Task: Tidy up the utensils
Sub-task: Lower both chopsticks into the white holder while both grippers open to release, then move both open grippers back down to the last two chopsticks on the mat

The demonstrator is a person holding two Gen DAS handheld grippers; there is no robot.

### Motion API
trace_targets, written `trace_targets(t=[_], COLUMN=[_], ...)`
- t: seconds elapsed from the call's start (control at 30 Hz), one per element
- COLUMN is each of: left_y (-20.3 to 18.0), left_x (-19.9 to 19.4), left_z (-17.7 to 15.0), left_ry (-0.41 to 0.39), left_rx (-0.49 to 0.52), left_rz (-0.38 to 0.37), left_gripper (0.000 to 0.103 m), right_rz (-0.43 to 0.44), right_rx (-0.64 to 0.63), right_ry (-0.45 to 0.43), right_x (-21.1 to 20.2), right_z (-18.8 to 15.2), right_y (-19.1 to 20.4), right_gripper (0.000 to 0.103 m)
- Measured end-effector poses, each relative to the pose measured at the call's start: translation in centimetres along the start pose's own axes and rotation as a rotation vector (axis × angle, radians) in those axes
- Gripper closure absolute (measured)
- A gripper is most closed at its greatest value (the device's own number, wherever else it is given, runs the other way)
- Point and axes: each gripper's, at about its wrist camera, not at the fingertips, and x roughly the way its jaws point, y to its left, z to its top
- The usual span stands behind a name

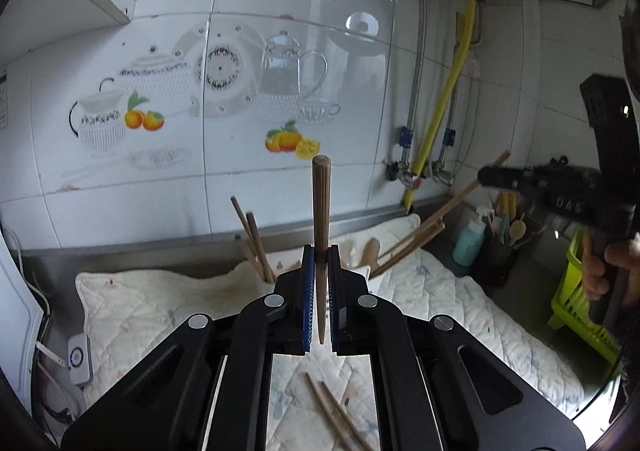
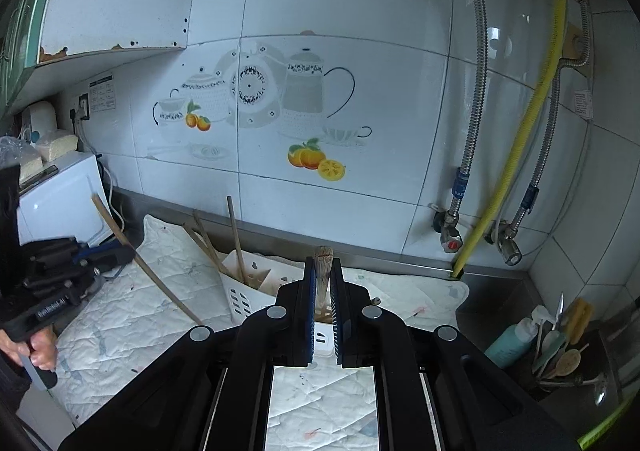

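Note:
My left gripper (image 1: 320, 255) is shut on a brown wooden chopstick (image 1: 321, 203) that stands upright between its pads. It hovers above the quilted cloth (image 1: 160, 311), just in front of a white utensil holder (image 1: 362, 271) with several chopsticks (image 1: 256, 243) leaning in it. My right gripper (image 2: 322, 275) is shut on another wooden chopstick (image 2: 323, 263), its end pointing at the camera, right above the white holder (image 2: 248, 291). The left gripper also shows in the right wrist view (image 2: 120, 251) with its chopstick (image 2: 152, 275). The right gripper shows in the left wrist view (image 1: 486, 176).
Two loose chopsticks (image 1: 332, 411) lie on the cloth under my left gripper. A dark cup with spoons (image 2: 560, 355) and a teal bottle (image 2: 508, 343) stand at the right. A green rack (image 1: 576, 291) is at the far right. A white appliance (image 2: 60, 203) is at the left.

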Motion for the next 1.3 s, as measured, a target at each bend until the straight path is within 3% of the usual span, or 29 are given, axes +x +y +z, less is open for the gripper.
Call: trace_targets(t=[0.17, 0.33, 0.67, 0.9, 1.07, 1.3], left_y=[0.2, 0.9, 2.8, 2.7, 1.9, 0.1], left_x=[1.0, 3.3, 9.9, 10.0, 7.5, 2.3], left_z=[4.1, 6.0, 3.8, 3.4, 3.7, 2.2], left_ry=[-0.074, -0.104, 0.035, 0.041, -0.001, -0.037], left_rx=[0.0, -0.001, -0.03, -0.023, -0.014, 0.016], left_rz=[0.022, 0.078, 0.096, 0.092, 0.093, 0.089], left_gripper=[0.098, 0.098, 0.098, 0.093, 0.066, 0.044], right_rz=[0.001, 0.018, 0.034, 0.029, 0.039, 0.075], right_rx=[0.007, 0.01, 0.019, 0.025, 0.033, 0.03], right_ry=[0.044, 0.09, 0.127, 0.089, 0.048, 0.007], right_x=[3.0, 5.4, 7.9, 6.7, 4.2, -0.1], right_z=[-0.3, -0.6, -1.5, -1.4, -1.8, -5.0], right_y=[-0.5, -0.8, -1.0, -1.1, -0.6, 2.1], right_gripper=[0.096, 0.096, 0.096, 0.088, 0.084, 0.081])
